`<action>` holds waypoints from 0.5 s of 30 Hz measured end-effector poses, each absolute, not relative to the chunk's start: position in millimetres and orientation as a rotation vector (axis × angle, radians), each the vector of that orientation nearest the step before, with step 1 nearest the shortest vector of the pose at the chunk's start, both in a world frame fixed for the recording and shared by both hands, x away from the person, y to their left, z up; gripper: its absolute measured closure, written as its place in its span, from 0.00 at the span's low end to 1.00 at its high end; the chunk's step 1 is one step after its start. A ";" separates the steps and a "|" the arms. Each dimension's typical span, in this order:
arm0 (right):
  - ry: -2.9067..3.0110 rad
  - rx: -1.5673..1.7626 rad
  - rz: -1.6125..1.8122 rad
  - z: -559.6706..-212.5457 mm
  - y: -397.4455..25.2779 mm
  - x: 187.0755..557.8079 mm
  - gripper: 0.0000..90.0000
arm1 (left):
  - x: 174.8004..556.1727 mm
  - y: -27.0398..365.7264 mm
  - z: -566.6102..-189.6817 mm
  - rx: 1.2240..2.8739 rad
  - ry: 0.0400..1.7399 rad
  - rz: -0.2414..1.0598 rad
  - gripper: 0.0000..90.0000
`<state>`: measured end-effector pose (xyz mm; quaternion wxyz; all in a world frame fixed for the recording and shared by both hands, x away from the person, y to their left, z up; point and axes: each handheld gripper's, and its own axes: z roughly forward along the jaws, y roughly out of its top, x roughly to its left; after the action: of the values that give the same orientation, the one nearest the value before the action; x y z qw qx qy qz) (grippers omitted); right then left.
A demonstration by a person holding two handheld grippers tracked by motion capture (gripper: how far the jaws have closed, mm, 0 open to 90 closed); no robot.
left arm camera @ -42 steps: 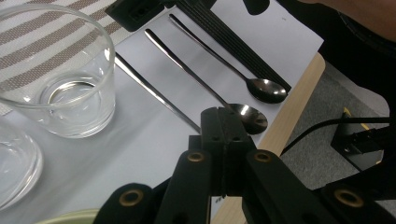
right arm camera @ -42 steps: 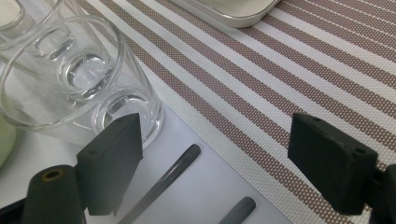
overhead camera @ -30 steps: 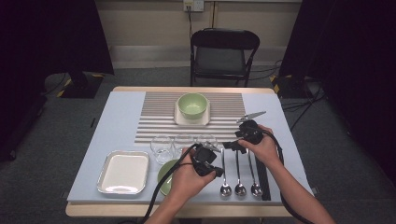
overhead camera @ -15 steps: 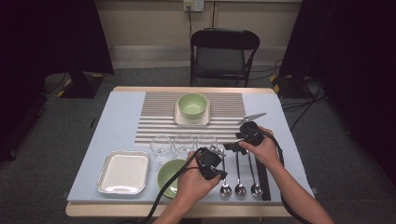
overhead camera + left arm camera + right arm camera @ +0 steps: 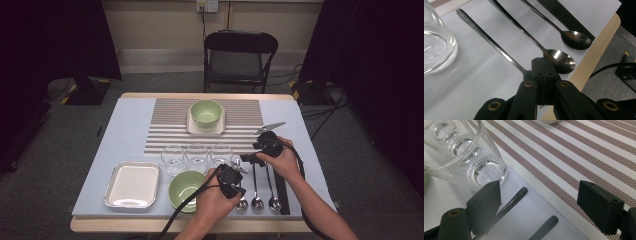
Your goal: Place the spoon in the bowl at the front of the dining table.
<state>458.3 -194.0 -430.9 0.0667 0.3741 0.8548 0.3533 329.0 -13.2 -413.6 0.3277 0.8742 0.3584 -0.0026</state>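
The left gripper (image 5: pixel 543 75) has its jaws pressed together at the neck of the nearest spoon (image 5: pixel 489 41), just above the bowl, probably to lift it from the blue mat (image 5: pixel 125 135); that spoon lies beside two other spoons (image 5: pixel 559 60), near the table's front edge. The right gripper (image 5: pixel 549 202) waits with jaws spread wide over the handle ends (image 5: pixel 514 200), close to a glass (image 5: pixel 466 152); I think it is ready to take the handle.
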 end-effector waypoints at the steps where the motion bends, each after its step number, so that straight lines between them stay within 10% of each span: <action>1: 2.578 1.129 1.068 -431.3 -194.2 458.3 0.20 | 328.8 -13.6 -414.9 2.287 0.938 -0.012 1.00; 15: 2.587 1.129 1.056 -433.5 -192.4 457.2 0.21 | 322.3 -19.8 -427.8 2.315 0.950 -0.015 1.00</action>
<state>457.2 -192.4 -433.5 0.0637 0.3739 0.8567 0.3496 322.3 -19.8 -427.8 0.3143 0.8782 0.3605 -0.0058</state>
